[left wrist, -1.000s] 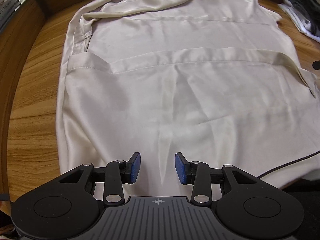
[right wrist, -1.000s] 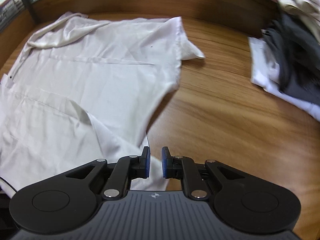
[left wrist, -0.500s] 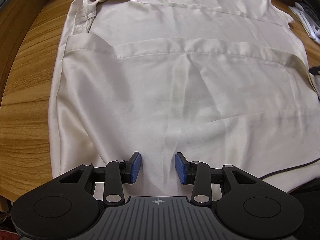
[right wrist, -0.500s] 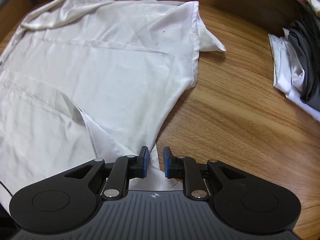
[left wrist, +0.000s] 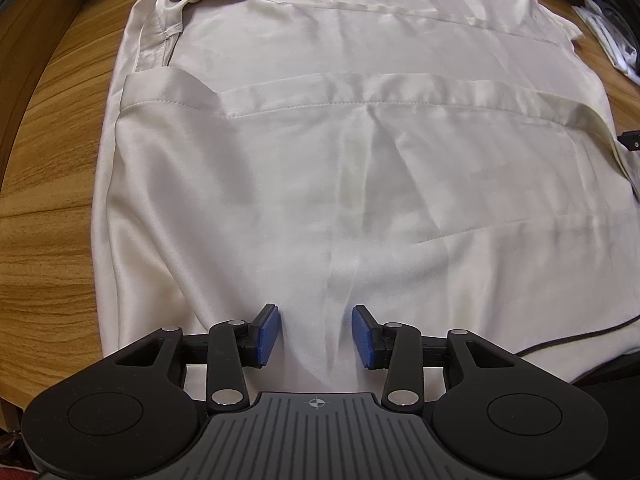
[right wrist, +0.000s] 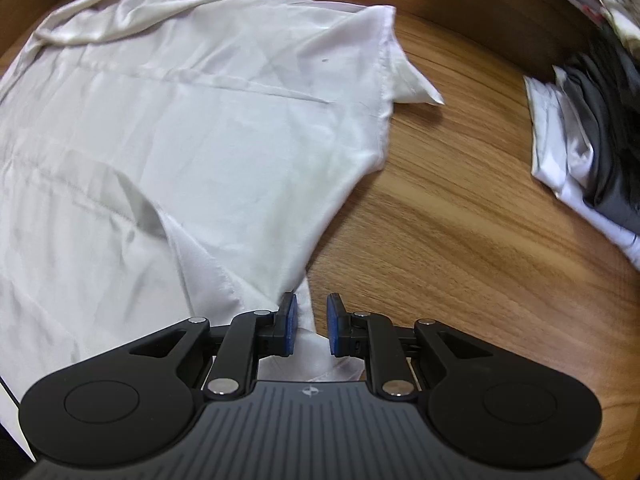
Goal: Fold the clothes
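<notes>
A cream satin garment (left wrist: 360,184) lies spread flat on the wooden table (left wrist: 48,208), with a stitched hem band (left wrist: 360,96) running across its middle. My left gripper (left wrist: 316,334) hangs open just above the cloth's near edge, blue pads wide apart and nothing between them. In the right wrist view the same garment (right wrist: 200,140) fills the left half. My right gripper (right wrist: 312,328) sits at its near right corner, pads a narrow gap apart. The cloth's edge (right wrist: 308,304) runs into that gap, and I see no pinch on it.
A pile of folded dark grey and white clothes (right wrist: 592,144) sits at the table's right side. Bare wood (right wrist: 460,240) lies between it and the garment. A thin dark cord (left wrist: 580,338) crosses the cloth's near right edge. A raised wooden rim (right wrist: 460,4) bounds the far side.
Both grippers have moved forward and lower over the garment. The right one has come up to the near right corner. Neither pad gap has changed.
</notes>
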